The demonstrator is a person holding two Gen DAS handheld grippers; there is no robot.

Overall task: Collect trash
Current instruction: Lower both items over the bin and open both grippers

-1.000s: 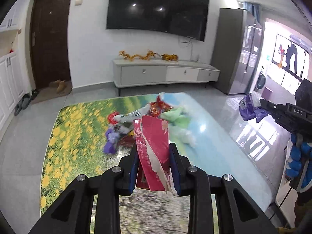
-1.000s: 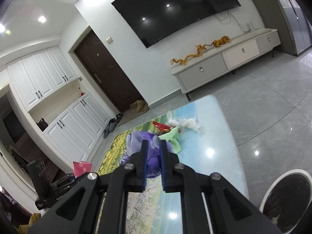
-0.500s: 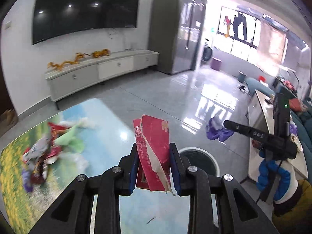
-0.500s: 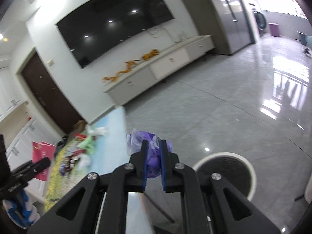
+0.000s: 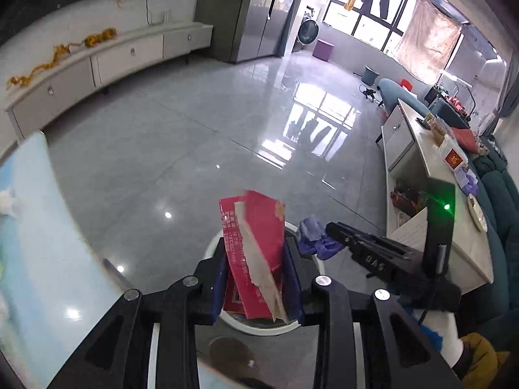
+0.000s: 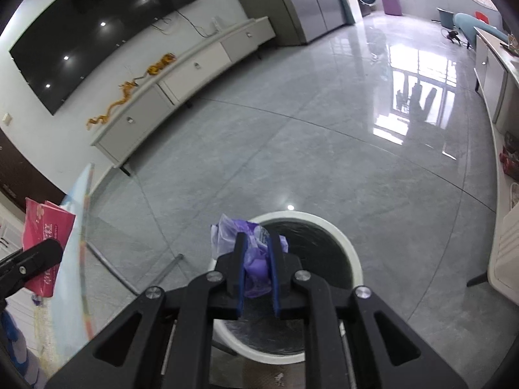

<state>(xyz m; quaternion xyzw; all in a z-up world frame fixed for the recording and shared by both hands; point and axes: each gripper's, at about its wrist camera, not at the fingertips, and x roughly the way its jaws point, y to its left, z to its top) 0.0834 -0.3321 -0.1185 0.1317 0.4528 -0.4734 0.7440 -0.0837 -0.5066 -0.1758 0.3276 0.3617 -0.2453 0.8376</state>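
Note:
My left gripper [image 5: 254, 259] is shut on a torn red carton [image 5: 256, 243] and holds it above the white round bin [image 5: 212, 248], whose rim shows behind the jaws. My right gripper [image 6: 256, 259] is shut on a crumpled purple plastic bag [image 6: 256, 262] over the near rim of the same bin [image 6: 350, 253], which has a dark liner. In the left wrist view the right gripper [image 5: 327, 228] holds the purple bag [image 5: 313, 236] just right of the carton. In the right wrist view the carton [image 6: 45, 227] shows at far left.
The table [image 5: 35, 233] with the printed cover lies to the left, its edge close to the bin. A low white TV cabinet [image 6: 181, 74] stands along the far wall. A long sideboard [image 5: 421, 168] and a teal sofa [image 5: 499, 214] are on the right. Glossy grey floor lies between.
Both grippers swung right, away from the trash pile on the table, and dropped toward the bin. The bin now sits directly under both held items.

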